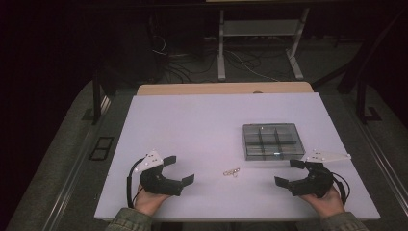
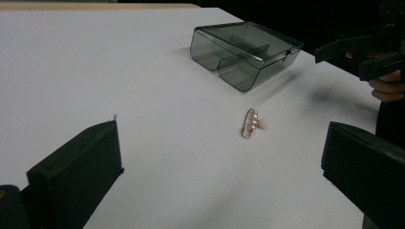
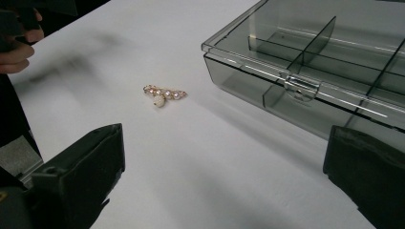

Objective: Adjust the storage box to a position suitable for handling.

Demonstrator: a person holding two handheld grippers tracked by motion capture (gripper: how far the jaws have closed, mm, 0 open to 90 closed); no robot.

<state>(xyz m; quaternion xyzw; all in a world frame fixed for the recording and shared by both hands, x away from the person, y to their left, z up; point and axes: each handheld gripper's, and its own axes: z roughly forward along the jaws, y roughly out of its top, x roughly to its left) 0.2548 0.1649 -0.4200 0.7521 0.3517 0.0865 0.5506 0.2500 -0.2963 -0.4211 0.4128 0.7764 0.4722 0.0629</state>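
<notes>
**Operator:** Looking at the pearl brooch (image 1: 231, 172) first: it lies flat on the white table (image 1: 192, 125), alone, just in front of the smoky compartment box (image 1: 273, 141), whose lid is shut and latched.

**Partner:** Where do your grippers stand against it?

**Operator:** I have the left gripper (image 1: 182, 169) to the brooch's left and the right gripper (image 1: 290, 172) to its right, both resting low near the table's near edge. Each one's jaws are spread wide with nothing between them. In the left gripper view the brooch (image 2: 252, 123) sits ahead of the jaws, right of centre; in the right gripper view it (image 3: 164, 93) is ahead and left of centre, well apart from the pads.

**Partner:** So how do you take it?

**Operator:** I judge the piece thin and slippery, so I'd come down with one gripper, jaws straddling its narrow width, pads almost brushing the table, and close slowly. The box lid probably needs opening with the other gripper, at the clasp (image 3: 299, 87).
</notes>
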